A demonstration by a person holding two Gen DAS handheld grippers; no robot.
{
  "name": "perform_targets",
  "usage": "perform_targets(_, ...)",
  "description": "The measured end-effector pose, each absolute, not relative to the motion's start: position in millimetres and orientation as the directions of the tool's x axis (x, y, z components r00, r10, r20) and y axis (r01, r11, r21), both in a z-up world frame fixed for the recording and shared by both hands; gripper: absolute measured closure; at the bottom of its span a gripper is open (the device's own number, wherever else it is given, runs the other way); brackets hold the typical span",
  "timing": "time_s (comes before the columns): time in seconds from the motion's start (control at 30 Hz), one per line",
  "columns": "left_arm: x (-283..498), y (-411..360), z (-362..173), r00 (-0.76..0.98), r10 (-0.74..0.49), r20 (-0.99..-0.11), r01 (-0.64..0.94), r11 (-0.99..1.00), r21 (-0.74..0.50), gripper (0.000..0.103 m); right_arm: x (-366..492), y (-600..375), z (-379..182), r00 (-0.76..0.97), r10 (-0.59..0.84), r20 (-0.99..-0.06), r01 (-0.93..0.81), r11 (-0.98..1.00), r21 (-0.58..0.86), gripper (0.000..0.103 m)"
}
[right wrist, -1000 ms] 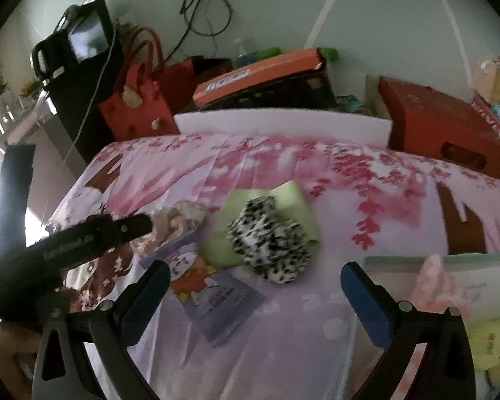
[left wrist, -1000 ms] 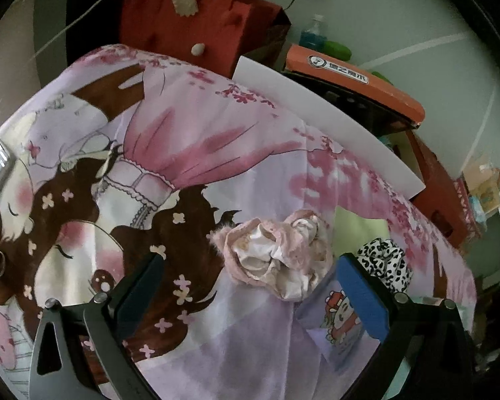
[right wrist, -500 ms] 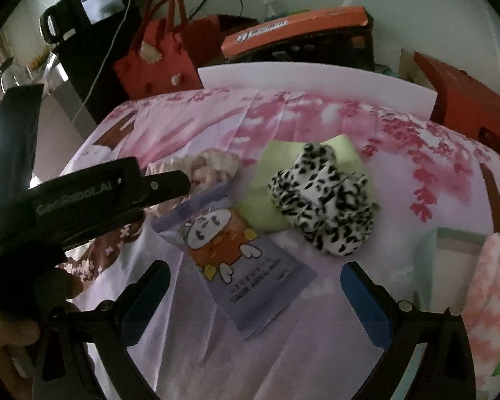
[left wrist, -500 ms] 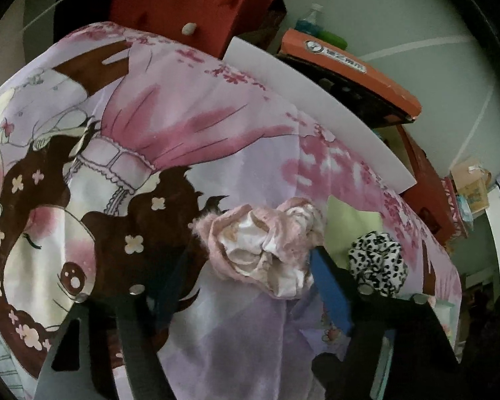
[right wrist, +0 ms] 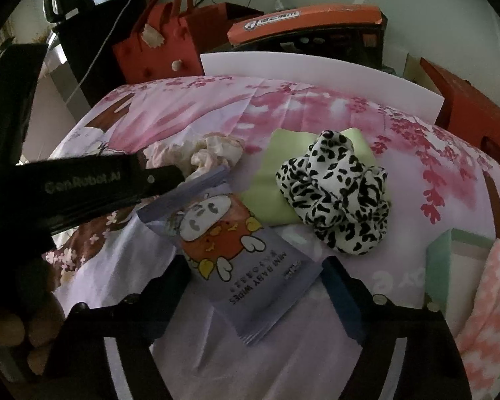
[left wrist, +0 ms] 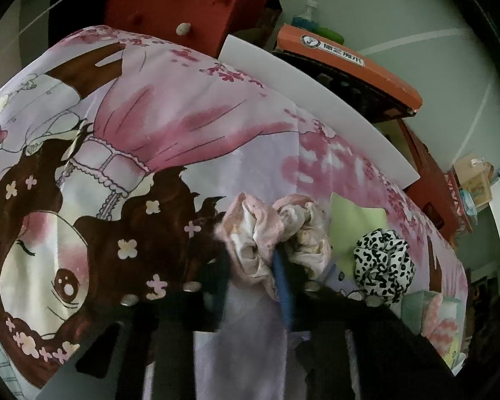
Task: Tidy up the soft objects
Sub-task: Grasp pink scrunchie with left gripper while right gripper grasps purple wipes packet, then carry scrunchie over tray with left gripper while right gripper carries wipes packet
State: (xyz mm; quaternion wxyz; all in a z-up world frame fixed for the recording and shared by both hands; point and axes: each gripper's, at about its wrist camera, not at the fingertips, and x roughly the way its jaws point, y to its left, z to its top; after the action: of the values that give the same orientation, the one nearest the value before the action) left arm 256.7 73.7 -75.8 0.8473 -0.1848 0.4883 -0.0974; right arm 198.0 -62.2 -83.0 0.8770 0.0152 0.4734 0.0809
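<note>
- Pinching the crumpled pink-and-cream satin scrunchie (left wrist: 266,233) in my left gripper (left wrist: 250,276), jaws just closed on it; it lies on the pink cartoon-print cloth (left wrist: 183,126), black-and-white leopard-print scrunchie (left wrist: 381,265) further right.
- Right view: my right gripper (right wrist: 250,286) jaws spread, just narrowing, straddling the lilac baby-wipes packet (right wrist: 250,266) without pressing; leopard scrunchie (right wrist: 336,200) on flat pale-green cloth (right wrist: 276,180).
</note>
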Motion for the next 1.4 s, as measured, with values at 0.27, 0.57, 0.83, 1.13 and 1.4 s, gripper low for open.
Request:
perform_targets(0.27,254,75,-74,0.495,-0.353,-0.794,-0.008,0.912,-0.410,0.090,197,-64,-79,0.547,0.163,-0.821,-0.130,0.986,0.109,0.030)
perform_targets(0.57,245,80,-64,0.502,-0.358,-0.787,-0.016,0.906,-0.422,0.091,190,-73,-72,0.551,0.165,-0.818,-0.117,0.986,0.121,0.033)
perform_targets(0.83,225,85,-41,0.538,-0.339,-0.772,-0.006,0.914,-0.406,0.091,174,-83,-56,0.579,0.163,-0.799,-0.095,0.987,0.133,0.033)
perform_targets(1.13,199,84,-10,0.584,-0.322,-0.745,0.015,0.922,-0.387,0.091,150,-96,-24,0.636,0.149,-0.757,-0.070,0.988,0.135,0.033)
perform_targets(1.4,179,77,10,0.604,-0.302,-0.737,0.039,0.935,-0.352,0.091,125,-111,-3,0.674,0.131,-0.727,-0.041,0.989,0.140,0.033)
